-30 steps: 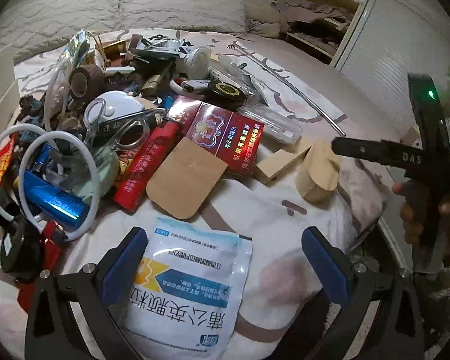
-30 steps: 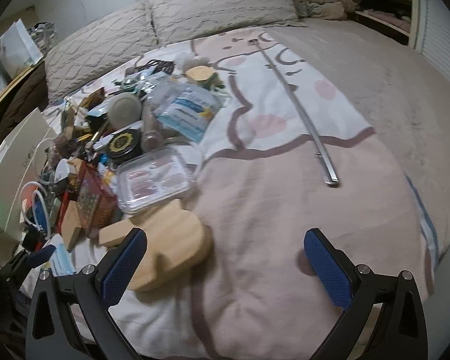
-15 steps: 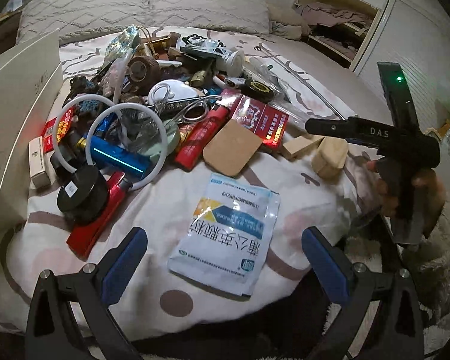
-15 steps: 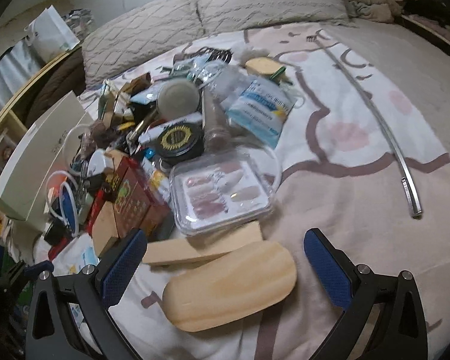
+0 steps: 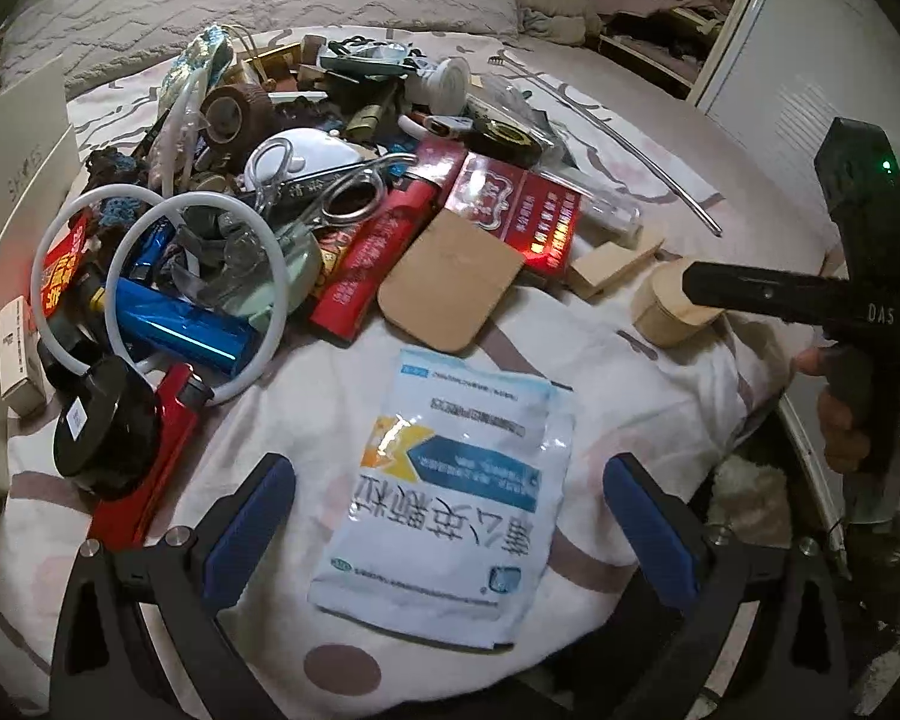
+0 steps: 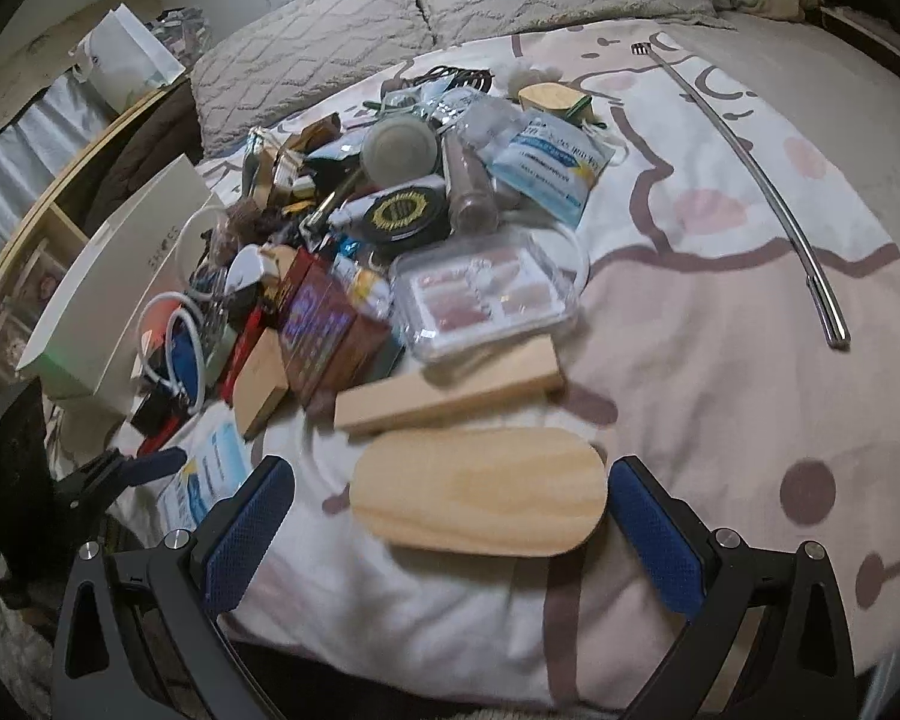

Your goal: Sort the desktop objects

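A heap of small objects lies on a bed. In the left wrist view a white and blue sachet (image 5: 450, 492) lies flat between the tips of my open left gripper (image 5: 450, 516), with nothing held. Beyond it sit a tan card (image 5: 450, 282), red boxes (image 5: 516, 204), scissors (image 5: 330, 192) and a blue tube (image 5: 180, 318). In the right wrist view an oval wooden block (image 6: 480, 492) lies between the blue pads of my open right gripper (image 6: 450, 534). A wooden bar (image 6: 450, 390) and a clear plastic case (image 6: 486, 300) lie just behind it.
A white box (image 6: 108, 300) stands at the heap's left edge. A long metal rod (image 6: 762, 180) lies on the bedspread to the right. Pillows (image 6: 450, 0) are at the head of the bed. The hand-held right gripper body (image 5: 858, 300) shows at the right of the left wrist view.
The right gripper has come in low toward the oval wooden block, which now fills the space between its pads. The left gripper first pulled back, then closed in over the sachet again.
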The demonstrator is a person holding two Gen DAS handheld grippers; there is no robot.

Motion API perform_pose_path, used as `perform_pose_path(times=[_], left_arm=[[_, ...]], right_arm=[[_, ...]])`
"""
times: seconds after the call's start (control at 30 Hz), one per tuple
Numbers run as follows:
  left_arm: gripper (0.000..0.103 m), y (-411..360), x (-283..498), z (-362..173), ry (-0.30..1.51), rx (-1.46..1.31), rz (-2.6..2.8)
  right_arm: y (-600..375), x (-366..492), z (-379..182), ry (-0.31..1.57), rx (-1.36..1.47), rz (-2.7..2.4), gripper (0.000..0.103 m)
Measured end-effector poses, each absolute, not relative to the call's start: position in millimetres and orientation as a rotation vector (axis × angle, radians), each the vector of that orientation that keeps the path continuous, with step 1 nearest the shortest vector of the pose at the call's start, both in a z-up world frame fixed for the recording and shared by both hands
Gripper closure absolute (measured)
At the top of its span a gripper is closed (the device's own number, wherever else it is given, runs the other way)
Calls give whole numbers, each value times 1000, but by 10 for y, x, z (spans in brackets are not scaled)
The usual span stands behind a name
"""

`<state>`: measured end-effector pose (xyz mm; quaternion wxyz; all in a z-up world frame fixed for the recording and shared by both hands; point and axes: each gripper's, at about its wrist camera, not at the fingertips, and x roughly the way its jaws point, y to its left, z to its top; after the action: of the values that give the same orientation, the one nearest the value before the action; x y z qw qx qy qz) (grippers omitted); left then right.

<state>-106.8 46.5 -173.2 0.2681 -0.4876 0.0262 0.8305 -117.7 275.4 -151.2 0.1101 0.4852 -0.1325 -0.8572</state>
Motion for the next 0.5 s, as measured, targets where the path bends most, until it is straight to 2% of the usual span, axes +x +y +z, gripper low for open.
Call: perform_pose_path(times=[0.5], left_arm=[[0, 238, -919, -1774, 437, -1432, 2377]], right_arm=[[2757, -1123, -1541, -399, 1429, -2519, 0]])
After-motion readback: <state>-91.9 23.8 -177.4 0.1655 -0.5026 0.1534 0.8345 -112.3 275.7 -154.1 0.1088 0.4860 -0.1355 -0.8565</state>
